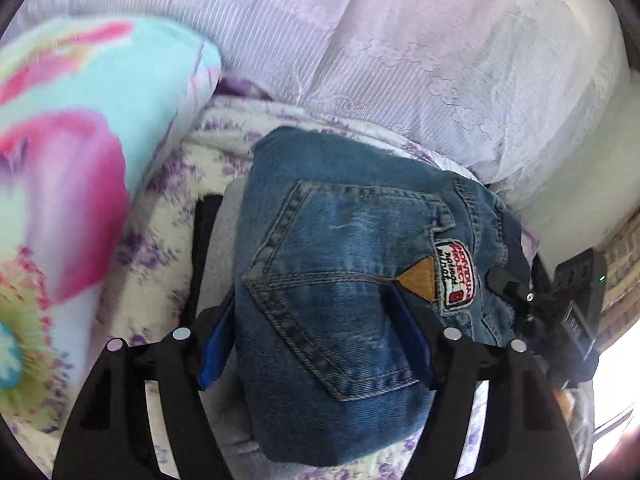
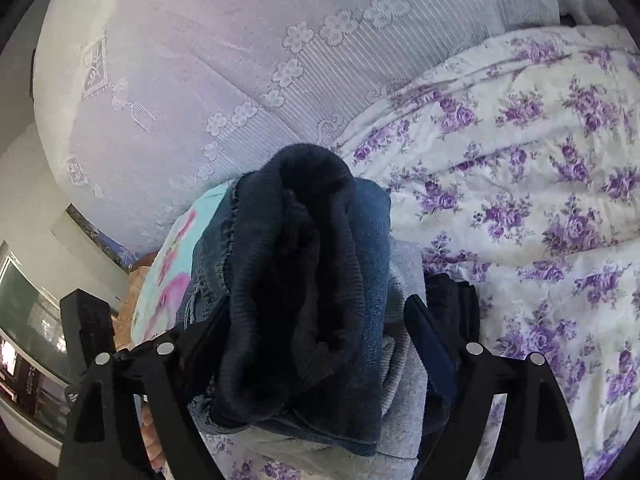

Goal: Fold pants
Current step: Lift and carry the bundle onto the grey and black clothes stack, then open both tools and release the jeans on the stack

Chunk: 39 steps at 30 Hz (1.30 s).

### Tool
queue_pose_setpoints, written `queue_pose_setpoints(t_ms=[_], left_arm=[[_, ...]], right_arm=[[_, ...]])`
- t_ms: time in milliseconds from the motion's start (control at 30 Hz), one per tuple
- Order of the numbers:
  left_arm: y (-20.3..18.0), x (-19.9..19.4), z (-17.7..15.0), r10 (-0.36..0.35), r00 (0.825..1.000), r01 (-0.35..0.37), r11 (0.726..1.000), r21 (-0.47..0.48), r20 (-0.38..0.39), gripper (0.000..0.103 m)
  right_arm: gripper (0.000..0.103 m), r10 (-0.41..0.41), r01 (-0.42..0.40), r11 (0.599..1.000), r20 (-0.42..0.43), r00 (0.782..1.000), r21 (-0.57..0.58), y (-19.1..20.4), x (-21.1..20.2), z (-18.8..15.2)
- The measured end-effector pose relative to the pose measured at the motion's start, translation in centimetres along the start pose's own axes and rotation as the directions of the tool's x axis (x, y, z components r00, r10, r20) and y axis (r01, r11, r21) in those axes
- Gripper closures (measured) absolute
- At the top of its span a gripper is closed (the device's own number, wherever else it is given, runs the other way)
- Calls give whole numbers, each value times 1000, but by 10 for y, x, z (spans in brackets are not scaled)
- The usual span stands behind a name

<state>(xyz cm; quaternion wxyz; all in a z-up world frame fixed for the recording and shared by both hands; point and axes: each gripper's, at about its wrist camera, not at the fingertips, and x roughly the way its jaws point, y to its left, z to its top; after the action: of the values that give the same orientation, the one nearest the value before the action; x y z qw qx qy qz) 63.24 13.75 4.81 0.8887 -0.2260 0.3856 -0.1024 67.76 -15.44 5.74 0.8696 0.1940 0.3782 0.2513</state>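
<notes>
The folded blue jeans (image 1: pixel 332 248) lie on the bed with a back pocket and a sewn label facing up, on top of a grey garment (image 1: pixel 224 232). My left gripper (image 1: pixel 312 292) straddles one end of the bundle, its blue pads beside the denim rather than pressing it. From the opposite end, the right wrist view shows the jeans (image 2: pixel 372 264) with their dark ribbed waistband (image 2: pixel 296 280). My right gripper (image 2: pixel 316 306) stands wide around that end, with grey cloth (image 2: pixel 400 380) showing in the gap at its right finger. The right gripper's body (image 1: pixel 560 300) appears at the far end of the jeans.
A bright turquoise and pink pillow (image 1: pixel 60 160) lies close on the left. A large lilac lace cushion (image 1: pixel 400 60) rises behind the jeans. The purple floral bedspread (image 2: pixel 520 160) spreads to the right. A black garment (image 2: pixel 452 296) sits beside the grey one.
</notes>
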Motion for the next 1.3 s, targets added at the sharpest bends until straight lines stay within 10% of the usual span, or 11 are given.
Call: queue_pose_setpoints(t_ms=[300, 633, 800, 1133, 1300], left_arm=[[-27, -45, -13, 109, 988, -116, 991, 62, 106, 33], [-98, -106, -109, 201, 940, -274, 926, 261, 276, 9], [-106, -124, -162, 247, 913, -331, 913, 238, 324, 5], [-105, -129, -183, 427, 800, -532, 830, 169, 422, 5], [-90, -128, -186, 404, 802, -502, 855, 129, 441, 5]], right_arm=[[17, -122, 126, 991, 101, 987, -38, 8, -53, -12], [8, -160, 169, 985, 215, 963, -20, 25, -116, -87], [4, -212, 267, 959, 378, 901, -98, 51, -157, -140], [4, -439, 526, 850, 514, 737, -27, 72, -172, -166], [4, -349, 461, 880, 503, 791, -116, 77, -160, -176]])
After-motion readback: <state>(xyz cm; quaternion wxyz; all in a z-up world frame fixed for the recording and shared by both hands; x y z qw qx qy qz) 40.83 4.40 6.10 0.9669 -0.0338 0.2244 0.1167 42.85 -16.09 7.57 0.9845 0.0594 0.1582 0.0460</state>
